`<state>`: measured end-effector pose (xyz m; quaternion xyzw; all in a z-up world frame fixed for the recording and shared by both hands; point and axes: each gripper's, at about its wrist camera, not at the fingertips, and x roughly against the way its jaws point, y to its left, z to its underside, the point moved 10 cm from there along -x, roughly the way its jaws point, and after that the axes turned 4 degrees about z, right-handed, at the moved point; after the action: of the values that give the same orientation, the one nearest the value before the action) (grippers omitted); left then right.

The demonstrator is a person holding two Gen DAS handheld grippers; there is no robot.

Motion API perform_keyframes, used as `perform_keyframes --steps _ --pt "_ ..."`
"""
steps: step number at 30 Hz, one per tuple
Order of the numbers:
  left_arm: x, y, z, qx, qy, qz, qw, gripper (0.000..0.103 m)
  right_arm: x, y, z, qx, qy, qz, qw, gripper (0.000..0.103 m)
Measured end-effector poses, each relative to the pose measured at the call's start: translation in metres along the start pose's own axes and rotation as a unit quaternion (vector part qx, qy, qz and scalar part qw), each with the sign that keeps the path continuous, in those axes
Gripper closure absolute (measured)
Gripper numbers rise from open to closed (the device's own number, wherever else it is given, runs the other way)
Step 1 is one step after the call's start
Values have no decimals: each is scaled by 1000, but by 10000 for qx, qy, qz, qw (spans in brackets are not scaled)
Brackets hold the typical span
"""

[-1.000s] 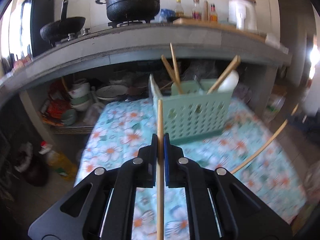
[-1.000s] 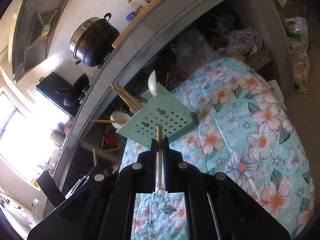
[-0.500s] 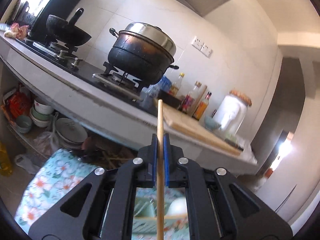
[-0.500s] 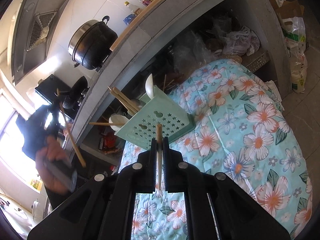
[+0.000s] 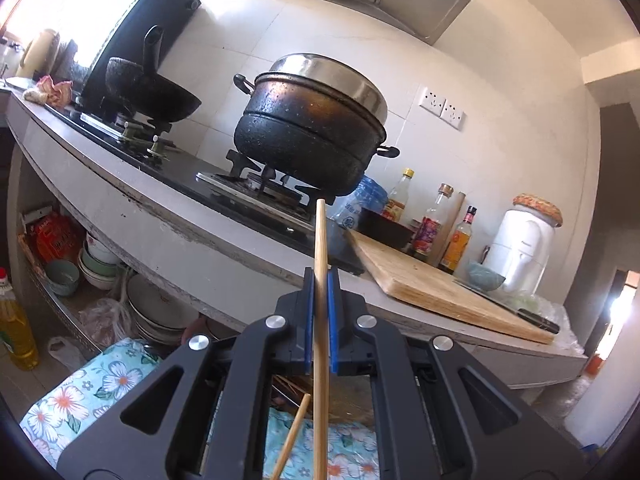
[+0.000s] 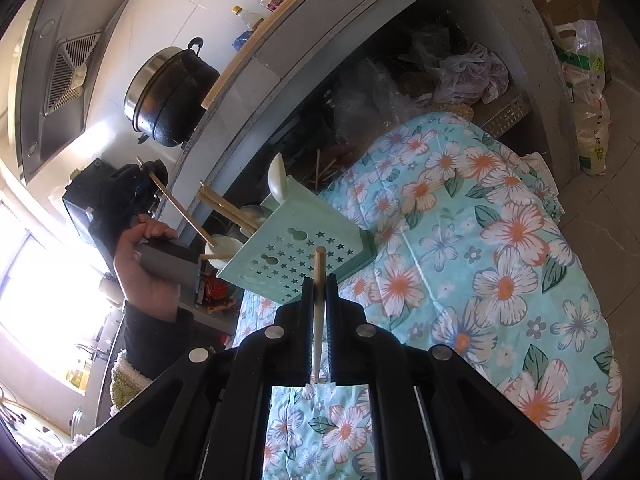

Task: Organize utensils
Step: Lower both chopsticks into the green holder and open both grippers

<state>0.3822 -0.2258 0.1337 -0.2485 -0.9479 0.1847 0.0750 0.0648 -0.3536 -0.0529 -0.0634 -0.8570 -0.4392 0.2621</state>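
nearest in the right wrist view, the right hand-held gripper (image 6: 319, 292) is closed tight on a wooden chopstick (image 6: 318, 280), whose tip pokes out just past the pads and aims toward the mint-green utensil basket (image 6: 300, 256); that stick is not yet put away. the left hand-held gripper (image 5: 319, 292) is likewise clamped on a longer wooden chopstick (image 5: 320, 280), which runs up between its blue pads (image 5: 307, 320); from the left wrist view it points at the kitchen counter with the black pot (image 5: 316, 128), so the basket is out of that view apart from another stick (image 5: 294, 436) angling up below the jaws. in the right wrist view the person's hand (image 6: 148, 256) holds that left gripper up beside the basket, its chopstick slanting down toward the basket's open top, so this one looks close to being dropped in, though i cannot tell whether its end is already inside. the basket stands near the far edge of the flowered cloth (image 6: 500, 264), and already holds several chopsticks (image 6: 228, 208) and a pale spoon (image 6: 277, 176), with what looks like a second pale spoon at its end. judging by this, most sorting is done; the two gripped chopsticks remain, and no loose utensils show on the visible cloth.
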Motion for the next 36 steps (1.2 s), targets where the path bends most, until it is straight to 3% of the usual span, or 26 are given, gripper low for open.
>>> perform_keyframes --steps 16,24,25,28,32,36 --pt "-16 7 22 -345 -198 -485 9980 98 -2 -7 0 -133 14 -48 9999 97" --pt "-2 8 47 -582 125 -549 9967 97 -2 -9 -1 -167 20 -70 9998 97" --pt "2 8 48 -606 157 -551 9965 96 -2 -9 -1 -169 16 -71 9998 97" --pt "21 4 46 -656 155 -465 9966 77 -1 -7 0 -154 0 -73 9999 97" --pt "56 -5 41 -840 183 -231 9960 63 5 1 1 -65 -67 -76 9999 97" --pt "95 -6 42 -919 467 72 9946 47 22 21 -7 265 -327 -113 9990 97"
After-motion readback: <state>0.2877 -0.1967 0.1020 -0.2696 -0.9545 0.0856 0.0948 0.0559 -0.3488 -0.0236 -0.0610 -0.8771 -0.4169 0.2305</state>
